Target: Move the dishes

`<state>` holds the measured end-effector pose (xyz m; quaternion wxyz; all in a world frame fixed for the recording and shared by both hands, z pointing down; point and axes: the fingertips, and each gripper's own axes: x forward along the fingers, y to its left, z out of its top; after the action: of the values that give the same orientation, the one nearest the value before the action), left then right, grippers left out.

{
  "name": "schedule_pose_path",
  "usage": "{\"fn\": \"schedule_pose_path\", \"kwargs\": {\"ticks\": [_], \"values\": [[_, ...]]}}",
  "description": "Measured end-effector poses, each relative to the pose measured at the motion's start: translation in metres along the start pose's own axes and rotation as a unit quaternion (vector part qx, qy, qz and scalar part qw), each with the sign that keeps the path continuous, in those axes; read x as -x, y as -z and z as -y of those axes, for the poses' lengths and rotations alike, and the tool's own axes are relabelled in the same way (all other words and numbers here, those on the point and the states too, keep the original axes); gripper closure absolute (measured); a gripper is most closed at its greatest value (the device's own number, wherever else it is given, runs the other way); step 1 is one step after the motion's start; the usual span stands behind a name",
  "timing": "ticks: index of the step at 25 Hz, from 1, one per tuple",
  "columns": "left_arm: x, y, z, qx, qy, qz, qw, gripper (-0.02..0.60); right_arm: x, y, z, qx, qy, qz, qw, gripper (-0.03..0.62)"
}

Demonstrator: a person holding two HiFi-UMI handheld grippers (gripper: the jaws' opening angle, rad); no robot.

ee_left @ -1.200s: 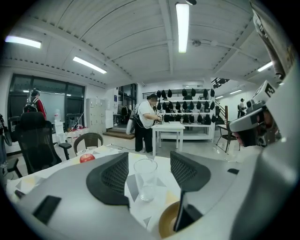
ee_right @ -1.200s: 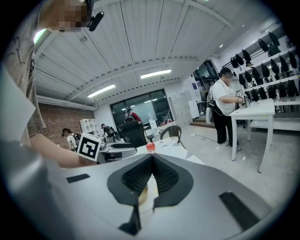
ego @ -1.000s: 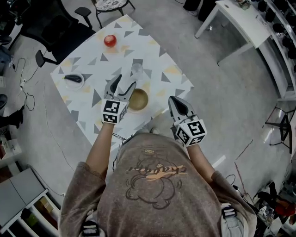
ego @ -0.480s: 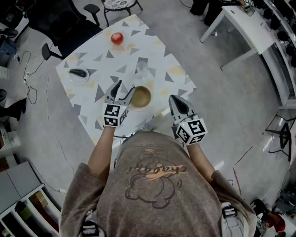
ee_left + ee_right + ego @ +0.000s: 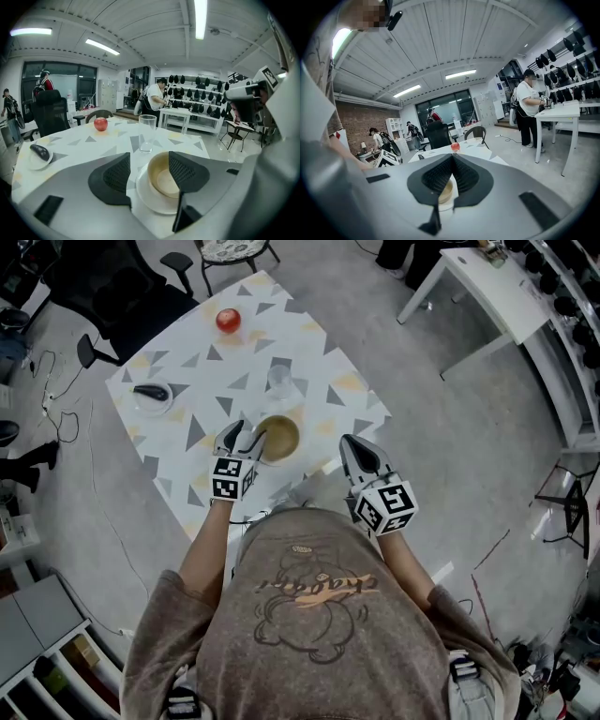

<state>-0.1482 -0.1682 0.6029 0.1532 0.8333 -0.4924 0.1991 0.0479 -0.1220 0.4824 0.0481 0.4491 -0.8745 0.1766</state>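
Note:
A tan bowl [image 5: 279, 438] sits on a white plate [image 5: 266, 457] near the front edge of the triangle-patterned table [image 5: 309, 348]. My left gripper [image 5: 245, 436] is open at the bowl's left side. In the left gripper view its jaws straddle the near rim, the right jaw over the bowl [image 5: 164, 180] and the left jaw outside the plate [image 5: 143, 192]. My left gripper [image 5: 149, 161] touches neither as far as I can see. My right gripper [image 5: 352, 448] is shut and empty, off the table's right front corner; the right gripper [image 5: 451, 158] looks over the bowl [image 5: 445, 191].
An empty glass [image 5: 278, 381] stands just behind the bowl, also seen as the glass [image 5: 147, 133]. A red apple [image 5: 227, 320] lies at the far end. A small white dish with a dark object [image 5: 151, 395] sits at the left edge. Chairs and a white desk [image 5: 487, 287] surround the table.
My left gripper has drawn in toward the bowl's left rim and its jaws look narrower. The right gripper has stayed where it was.

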Motion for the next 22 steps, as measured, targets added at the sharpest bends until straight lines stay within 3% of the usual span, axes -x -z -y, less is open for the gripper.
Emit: {"fn": "schedule_pose_path", "kwargs": {"ticks": [9,22], "values": [[-0.014,0.031,0.003,0.015,0.012,-0.048,0.9987,0.355,0.004,0.001,0.007,-0.001,0.011,-0.005,1.000,0.592],[-0.024,0.047,-0.001,0.033,0.014,-0.096,0.9948,0.505,0.004,0.003,0.013,-0.005,0.020,-0.007,1.000,0.591]]}}
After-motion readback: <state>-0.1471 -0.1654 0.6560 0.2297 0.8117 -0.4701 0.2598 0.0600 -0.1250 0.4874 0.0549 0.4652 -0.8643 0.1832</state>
